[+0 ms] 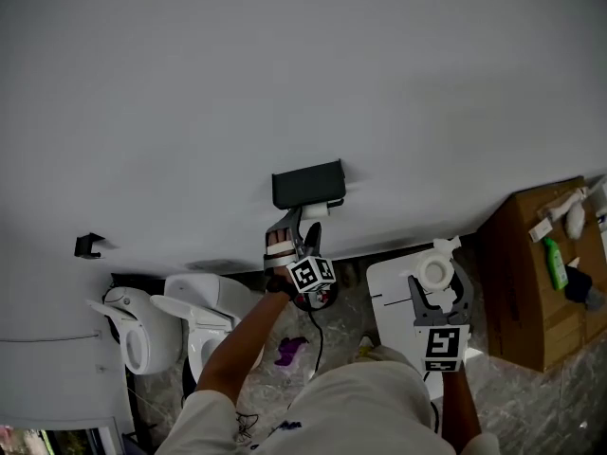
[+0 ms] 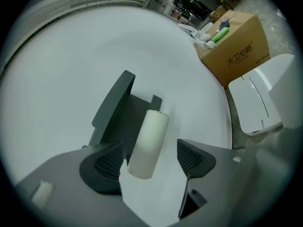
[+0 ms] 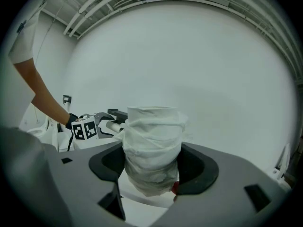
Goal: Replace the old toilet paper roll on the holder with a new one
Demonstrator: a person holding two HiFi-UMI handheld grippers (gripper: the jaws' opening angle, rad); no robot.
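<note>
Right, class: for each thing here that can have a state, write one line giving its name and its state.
old roll: thin, on the holder.
left hand-held gripper: open, jaws either side of the old roll.
new roll: full, upright.
right hand-held gripper: shut on the new roll.
toilet lid: down.

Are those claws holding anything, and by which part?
The right gripper clamps a toilet paper roll by its sides. The left gripper holds nothing: the thin white tube on the holder stands between its open jaws.
</note>
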